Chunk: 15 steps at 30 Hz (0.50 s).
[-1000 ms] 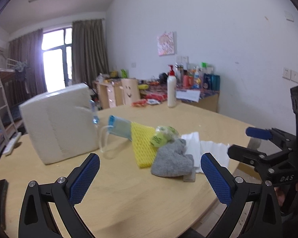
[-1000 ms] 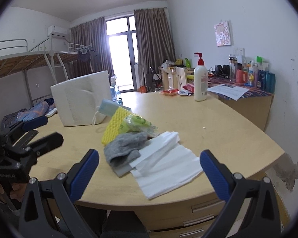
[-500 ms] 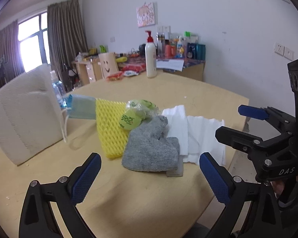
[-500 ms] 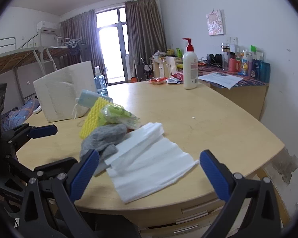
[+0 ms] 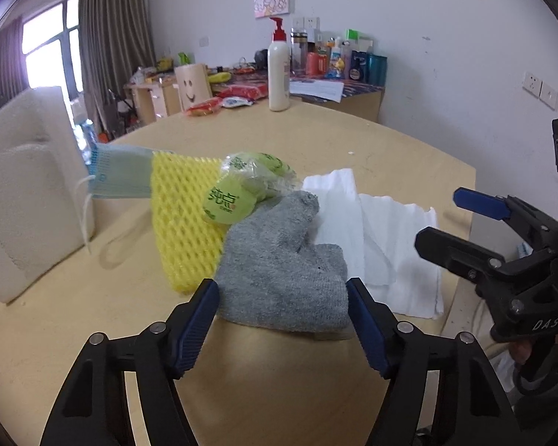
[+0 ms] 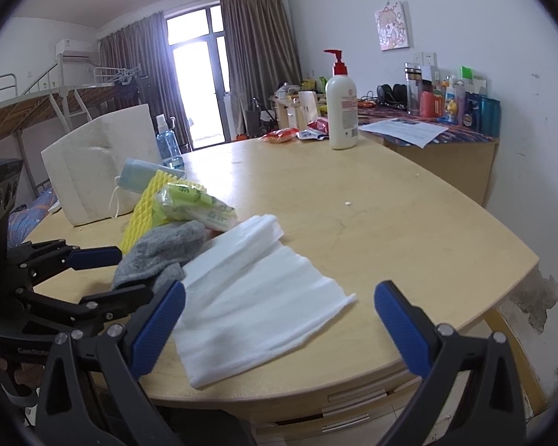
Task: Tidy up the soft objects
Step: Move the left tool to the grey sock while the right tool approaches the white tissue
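Observation:
A grey sock (image 5: 282, 271) lies on the round wooden table (image 5: 241, 383), overlapping a yellow foam net (image 5: 182, 219), a green tissue pack (image 5: 249, 186) and white tissue sheets (image 5: 372, 238). A blue face mask (image 5: 119, 178) sticks out behind the net. My left gripper (image 5: 282, 319) has its jaws closing, with the sock's near end between the blue pads; I see no squeeze on the fabric. My right gripper (image 6: 279, 319) stands wide open just above the near edge of the white tissue sheets (image 6: 256, 297), holding nothing. It also shows at the right of the left wrist view (image 5: 442, 219).
A white foam block (image 5: 22, 193) stands at the table's left. A pump lotion bottle (image 6: 340, 111) and snack packets (image 6: 282, 134) sit at the far side. A water bottle (image 6: 167, 145) stands behind the block. The table edge (image 6: 465, 338) runs close on the right.
My left gripper has moved forward and down to the sock, and its jaws have narrowed around the near end. My right gripper has come closer to the white sheets, still wide open.

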Each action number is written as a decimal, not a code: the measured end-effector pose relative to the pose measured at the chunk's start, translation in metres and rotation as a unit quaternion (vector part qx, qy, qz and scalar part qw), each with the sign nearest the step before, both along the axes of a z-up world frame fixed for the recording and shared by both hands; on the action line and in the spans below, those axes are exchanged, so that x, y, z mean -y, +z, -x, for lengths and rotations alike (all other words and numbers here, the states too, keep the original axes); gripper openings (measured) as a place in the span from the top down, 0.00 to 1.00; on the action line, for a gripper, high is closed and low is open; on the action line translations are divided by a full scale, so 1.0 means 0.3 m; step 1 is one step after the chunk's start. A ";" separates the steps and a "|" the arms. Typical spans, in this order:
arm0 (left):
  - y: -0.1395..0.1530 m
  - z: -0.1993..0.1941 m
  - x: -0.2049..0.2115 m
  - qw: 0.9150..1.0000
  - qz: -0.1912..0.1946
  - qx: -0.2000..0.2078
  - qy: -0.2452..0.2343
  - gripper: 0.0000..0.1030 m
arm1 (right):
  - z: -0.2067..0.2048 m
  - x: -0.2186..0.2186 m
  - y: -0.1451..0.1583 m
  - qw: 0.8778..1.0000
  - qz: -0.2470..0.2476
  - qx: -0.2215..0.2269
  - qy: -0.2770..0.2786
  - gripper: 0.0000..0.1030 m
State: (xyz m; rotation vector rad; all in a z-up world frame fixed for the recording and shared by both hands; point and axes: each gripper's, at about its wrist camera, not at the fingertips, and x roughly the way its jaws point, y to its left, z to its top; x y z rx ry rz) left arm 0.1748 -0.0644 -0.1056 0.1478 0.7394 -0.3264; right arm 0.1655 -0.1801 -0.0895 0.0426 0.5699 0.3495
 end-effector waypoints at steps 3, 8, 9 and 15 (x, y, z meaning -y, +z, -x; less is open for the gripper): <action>-0.002 -0.015 -0.003 1.000 0.011 -0.013 -0.003 0.40 | -0.009 -0.005 -0.002 1.000 -0.001 -0.002 0.004 0.00; -0.009 -0.034 -0.008 0.999 0.023 -0.030 -0.007 0.55 | -0.019 -0.005 -0.009 1.000 -0.001 -0.006 0.005 0.00; -0.011 -0.034 -0.009 0.999 0.025 -0.031 -0.009 0.61 | -0.022 -0.005 -0.011 1.000 -0.001 -0.008 0.006 0.00; -0.007 -0.022 -0.008 0.999 0.041 -0.025 -0.025 0.78 | -0.035 -0.026 -0.021 1.000 0.006 -0.018 0.013 0.00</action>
